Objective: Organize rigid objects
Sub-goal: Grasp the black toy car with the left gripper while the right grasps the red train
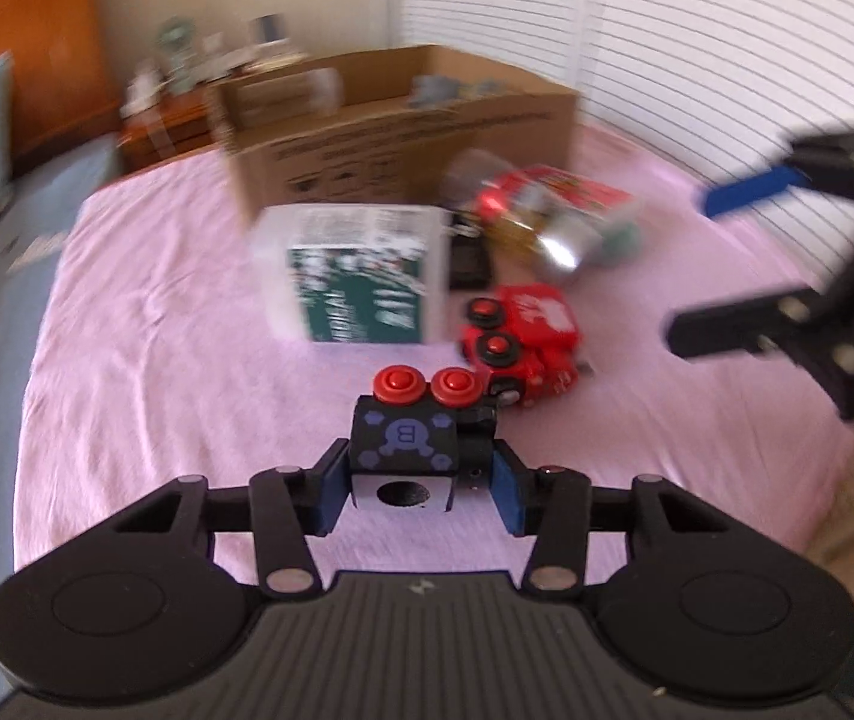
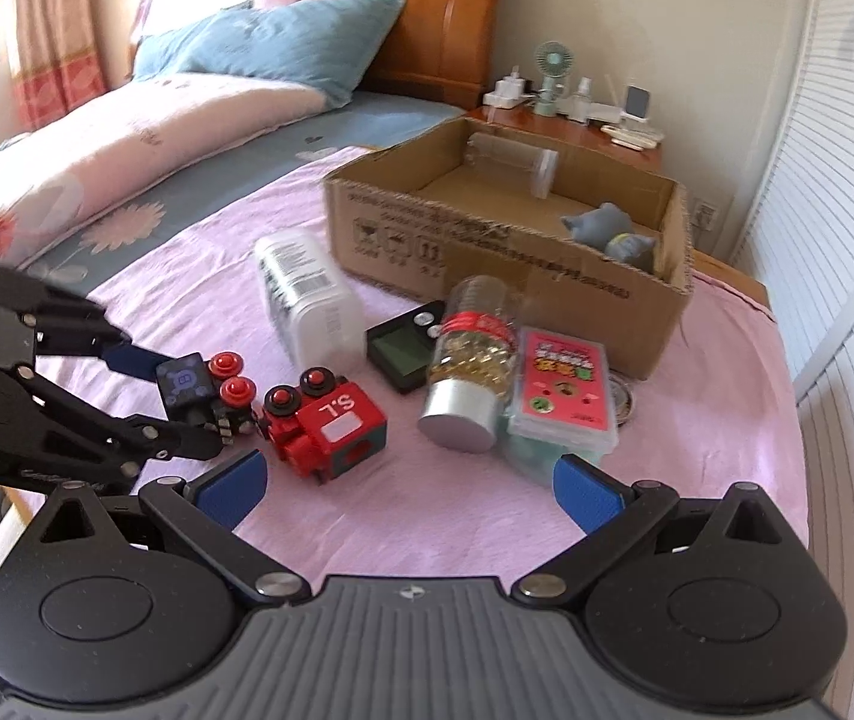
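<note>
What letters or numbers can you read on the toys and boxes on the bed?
"S.L" on the red toy block.
"B" (mirrored in the left wrist view) on the black toy block.
Print on the cardboard box, white container, red card pack and bottle label: too small or blurred to read.

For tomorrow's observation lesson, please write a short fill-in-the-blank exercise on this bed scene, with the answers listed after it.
1. The left tool is shut on the ____ toy block.
2. The right tool is ____ and holds nothing.
3. The grey toy animal lies inside the ____ box.
4. The capsule bottle lies on its side between the black digital scale and the ____ card case.

Missing words: black; open; cardboard; pink
</note>
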Demonstrator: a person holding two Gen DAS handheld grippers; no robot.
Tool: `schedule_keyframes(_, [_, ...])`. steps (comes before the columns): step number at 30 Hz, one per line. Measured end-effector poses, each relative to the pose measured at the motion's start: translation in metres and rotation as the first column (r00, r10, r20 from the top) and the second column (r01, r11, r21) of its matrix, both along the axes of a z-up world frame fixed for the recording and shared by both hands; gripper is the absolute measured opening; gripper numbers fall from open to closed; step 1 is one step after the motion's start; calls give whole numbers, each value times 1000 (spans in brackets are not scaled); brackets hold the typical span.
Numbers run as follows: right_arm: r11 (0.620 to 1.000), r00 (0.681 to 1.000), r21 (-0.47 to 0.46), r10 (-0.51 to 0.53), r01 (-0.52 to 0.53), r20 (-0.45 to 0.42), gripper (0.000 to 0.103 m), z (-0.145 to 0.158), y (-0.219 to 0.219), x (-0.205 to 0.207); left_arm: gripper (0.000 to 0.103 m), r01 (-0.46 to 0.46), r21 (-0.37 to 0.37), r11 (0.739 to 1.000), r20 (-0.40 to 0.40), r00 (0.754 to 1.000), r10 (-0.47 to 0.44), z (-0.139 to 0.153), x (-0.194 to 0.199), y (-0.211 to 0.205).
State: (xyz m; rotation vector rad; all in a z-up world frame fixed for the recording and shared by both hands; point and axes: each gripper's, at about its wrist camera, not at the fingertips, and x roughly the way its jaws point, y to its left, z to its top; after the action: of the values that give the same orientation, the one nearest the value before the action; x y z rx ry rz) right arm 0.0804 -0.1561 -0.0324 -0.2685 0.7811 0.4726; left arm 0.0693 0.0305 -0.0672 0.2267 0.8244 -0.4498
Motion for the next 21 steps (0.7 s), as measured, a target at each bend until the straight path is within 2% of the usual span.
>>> schedule_keyframes(4, [997, 997, -32, 76, -76, -16, 103, -6, 7, -7, 47, 95, 26, 995, -7, 995, -95, -2, -13, 4])
schedule_keyframes(9, [979, 982, -80, 185, -188, -35, 103, -17, 22, -11, 47, 114, 29, 993, -28, 993, -113, -3, -19, 21])
schedule_keyframes(13, [954, 957, -83, 286, -290, -51, 102, -23, 39, -7, 47, 101, 27, 994, -34, 994, -100, -2, -18, 34])
schedule_keyframes(16, [925, 929, -91, 364, -370, -69, 95, -27, 56, 2, 48, 90, 18, 996, -40, 995, -89, -3, -18, 41])
schedule_keyframes(18, [905, 910, -101, 406, -413, -87, 86, -31, 68, 8, 49, 82, 16, 996, -40, 996, -82, -3, -17, 41])
schedule_keyframes(21, [885, 892, -124, 439, -450, -105, 83, -37, 82, 13, 49, 67, 19, 998, -35, 997, -66, -3, -16, 38])
